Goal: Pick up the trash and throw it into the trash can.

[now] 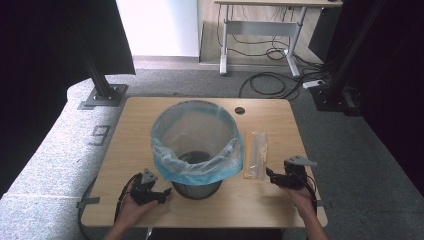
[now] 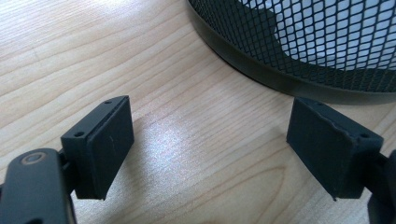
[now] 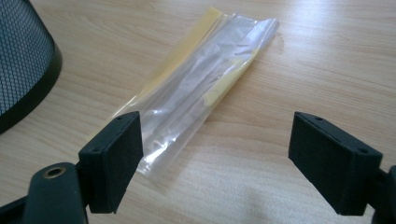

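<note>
Clear plastic packet [image 3: 196, 88] lies flat beside mesh bin [image 1: 200, 186]; likely light, limp, slippery; pinch near end. Right gripper [image 3: 233, 158] jaws apart, empty; left gripper [image 2: 210, 149] likewise.

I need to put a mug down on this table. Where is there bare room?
The widest bare patch is the table's left side, between its left edge and the lined mesh bin. The far right corner past the cable hole is also free. It is crowded right of the bin, where the clear plastic packet lies near the right tongs.
</note>
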A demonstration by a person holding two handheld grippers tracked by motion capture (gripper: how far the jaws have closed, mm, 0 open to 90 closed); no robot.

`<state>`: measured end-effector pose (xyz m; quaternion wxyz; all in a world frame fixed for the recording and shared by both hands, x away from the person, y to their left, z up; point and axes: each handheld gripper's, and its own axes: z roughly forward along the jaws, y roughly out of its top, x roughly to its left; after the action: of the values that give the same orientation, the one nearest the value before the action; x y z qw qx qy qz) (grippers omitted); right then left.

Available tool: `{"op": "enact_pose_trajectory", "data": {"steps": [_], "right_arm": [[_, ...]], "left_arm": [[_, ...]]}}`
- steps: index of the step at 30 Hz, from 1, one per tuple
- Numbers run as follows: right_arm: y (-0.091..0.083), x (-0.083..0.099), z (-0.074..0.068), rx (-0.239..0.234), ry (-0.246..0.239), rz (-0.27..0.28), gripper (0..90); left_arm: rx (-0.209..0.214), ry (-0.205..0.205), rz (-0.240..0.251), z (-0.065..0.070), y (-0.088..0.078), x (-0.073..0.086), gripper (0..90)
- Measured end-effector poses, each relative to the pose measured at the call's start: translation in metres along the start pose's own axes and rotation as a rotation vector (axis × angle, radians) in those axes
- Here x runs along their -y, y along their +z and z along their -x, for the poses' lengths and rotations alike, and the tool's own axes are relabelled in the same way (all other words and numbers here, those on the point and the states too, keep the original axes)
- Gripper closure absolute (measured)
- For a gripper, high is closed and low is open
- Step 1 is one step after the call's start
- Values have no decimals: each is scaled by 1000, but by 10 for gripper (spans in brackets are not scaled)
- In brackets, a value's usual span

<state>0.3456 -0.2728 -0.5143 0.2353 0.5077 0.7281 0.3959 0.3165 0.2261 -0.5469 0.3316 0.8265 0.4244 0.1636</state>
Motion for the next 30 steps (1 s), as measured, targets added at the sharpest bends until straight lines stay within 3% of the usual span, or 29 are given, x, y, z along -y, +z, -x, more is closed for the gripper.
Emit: {"op": "enact_pose_trajectory", "data": {"steps": [5, 15, 30], "right_arm": [[4, -6, 1, -2, 25, 16, 181], [16, -13, -2, 2, 19, 14, 185], [45, -20, -19, -9, -29, -38, 164]], "left_arm": [[-1, -1, 0, 0, 0, 0, 145], [-1, -1, 1, 0, 0, 0, 145], [-1, -1, 1, 0, 0, 0, 145]]}}
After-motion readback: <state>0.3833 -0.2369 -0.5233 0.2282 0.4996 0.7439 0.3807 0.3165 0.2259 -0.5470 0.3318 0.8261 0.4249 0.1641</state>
